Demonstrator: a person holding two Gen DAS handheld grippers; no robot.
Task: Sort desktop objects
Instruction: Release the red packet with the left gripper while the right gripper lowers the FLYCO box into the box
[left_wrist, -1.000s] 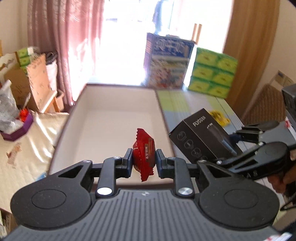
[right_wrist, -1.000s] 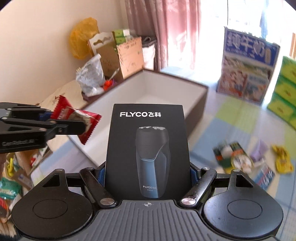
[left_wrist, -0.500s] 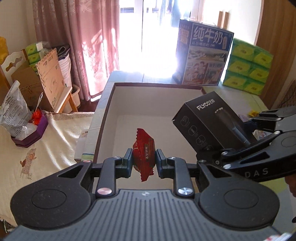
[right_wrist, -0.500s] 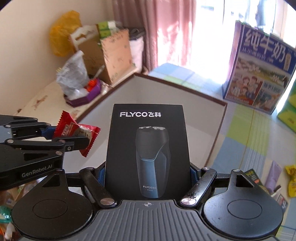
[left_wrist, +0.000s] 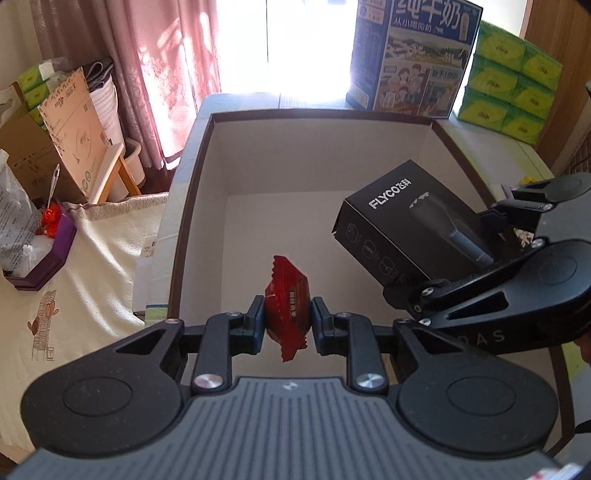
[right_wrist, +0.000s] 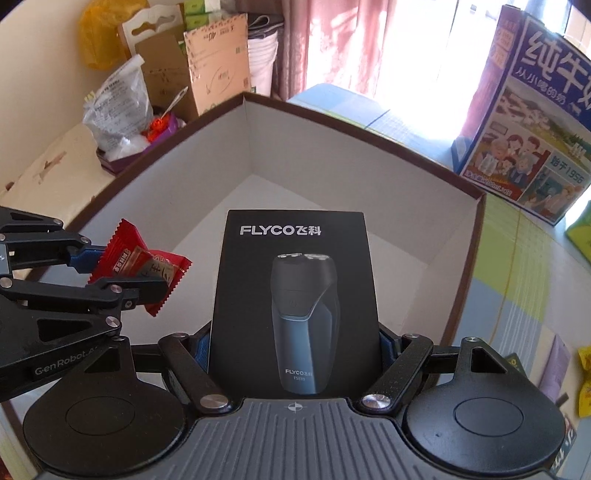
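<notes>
My left gripper (left_wrist: 287, 320) is shut on a red snack packet (left_wrist: 288, 304) and holds it above the near end of a large open box (left_wrist: 207, 155) with white inner walls and a brown rim. My right gripper (right_wrist: 293, 345) is shut on a black FLYCO shaver box (right_wrist: 293, 295) and holds it over the same box (right_wrist: 458, 291). In the left wrist view the shaver box (left_wrist: 402, 221) hangs over the box's right side. In the right wrist view the packet (right_wrist: 138, 262) and the left gripper (right_wrist: 122, 271) are to the left.
A blue milk carton (left_wrist: 410, 55) and green tissue packs (left_wrist: 513, 74) stand behind the box. Cardboard, bags and a purple tray (left_wrist: 40, 266) lie at the left on a cream cloth. Small packets (right_wrist: 583, 373) lie on the mat at the right.
Both grippers have moved forward over the open box with their loads and now look down into it. Both grips are unchanged.
</notes>
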